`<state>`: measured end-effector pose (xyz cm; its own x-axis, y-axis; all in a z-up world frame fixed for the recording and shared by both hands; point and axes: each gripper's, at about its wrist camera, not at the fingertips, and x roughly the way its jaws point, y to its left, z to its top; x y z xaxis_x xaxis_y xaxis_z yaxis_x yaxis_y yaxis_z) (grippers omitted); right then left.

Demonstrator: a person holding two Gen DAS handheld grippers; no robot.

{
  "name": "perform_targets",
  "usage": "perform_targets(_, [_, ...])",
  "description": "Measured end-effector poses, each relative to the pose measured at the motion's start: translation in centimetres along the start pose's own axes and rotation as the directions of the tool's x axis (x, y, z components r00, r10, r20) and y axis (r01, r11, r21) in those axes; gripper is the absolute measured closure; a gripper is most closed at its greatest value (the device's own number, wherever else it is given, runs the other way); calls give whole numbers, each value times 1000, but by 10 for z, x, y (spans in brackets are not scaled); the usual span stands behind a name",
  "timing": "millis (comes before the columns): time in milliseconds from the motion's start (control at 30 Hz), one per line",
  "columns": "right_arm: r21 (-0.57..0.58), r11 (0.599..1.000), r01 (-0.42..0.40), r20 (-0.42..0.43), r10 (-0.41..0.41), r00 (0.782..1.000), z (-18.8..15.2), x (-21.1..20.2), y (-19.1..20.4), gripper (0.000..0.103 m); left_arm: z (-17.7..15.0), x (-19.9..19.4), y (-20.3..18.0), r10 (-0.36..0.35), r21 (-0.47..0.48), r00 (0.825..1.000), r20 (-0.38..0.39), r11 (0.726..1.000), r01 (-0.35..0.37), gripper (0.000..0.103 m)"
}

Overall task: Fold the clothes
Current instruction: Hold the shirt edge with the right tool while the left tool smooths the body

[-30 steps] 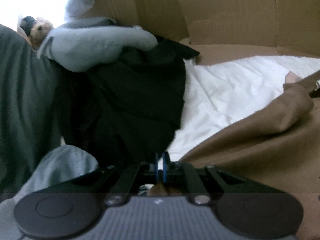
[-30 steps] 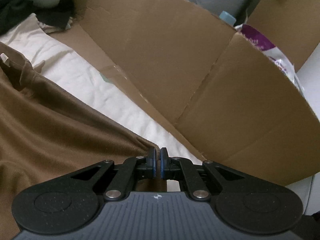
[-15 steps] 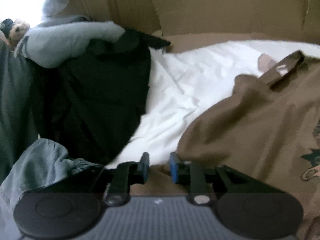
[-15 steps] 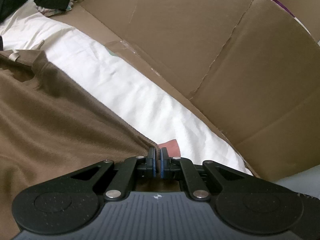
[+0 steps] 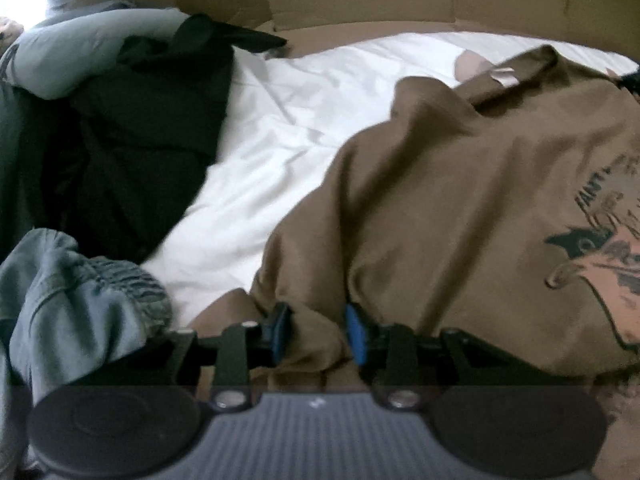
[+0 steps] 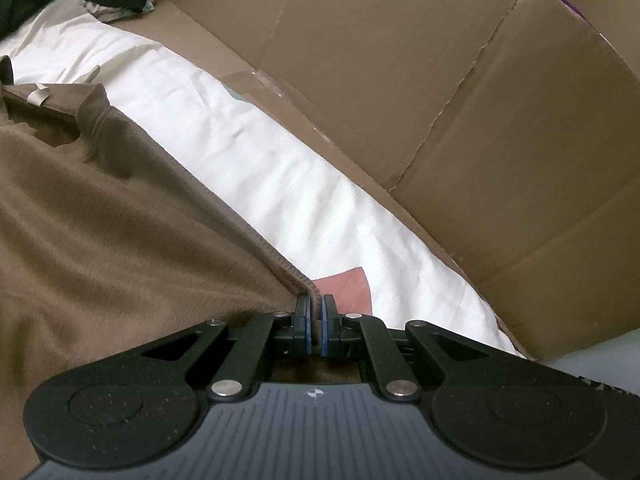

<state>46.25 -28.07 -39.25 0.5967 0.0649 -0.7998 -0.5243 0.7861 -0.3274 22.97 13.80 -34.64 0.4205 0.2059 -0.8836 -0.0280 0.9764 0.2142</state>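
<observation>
A moment ago my left gripper (image 5: 316, 330) pinched shut; now its jaws are opening with a loose bunch of the brown shirt (image 5: 460, 200) between them at lower centre, while my right gripper (image 6: 315, 326) stays clamped on its hem, so that corner is laid down.

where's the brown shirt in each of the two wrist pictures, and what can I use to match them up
Left wrist: the brown shirt fills the right half, its edge between the left gripper's opening jaws.
Right wrist: it fills the left half, its hem corner pinched in the shut right gripper.
Shared landmark: the pale neck label, upper right in the left view, upper left in the right; the white sheet too.
</observation>
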Motion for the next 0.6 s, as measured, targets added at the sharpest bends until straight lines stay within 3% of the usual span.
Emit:
perform_targets(167, [-5,1000,-4,-2,4,1000,1,2,0,100,-1,-15,0,-4,-54,1000,-12,999,4,69])
perform_targets(367, [-8,1000,-6,-3,6,1000,0,3,1,100,13,-23,10,37,-74,998,50,997,-33,69])
perform_targets(600, [-11,1000,-6,-6,6,1000,0,4,2,100,27,1,3,52,-19,998,33,998,-52,69])
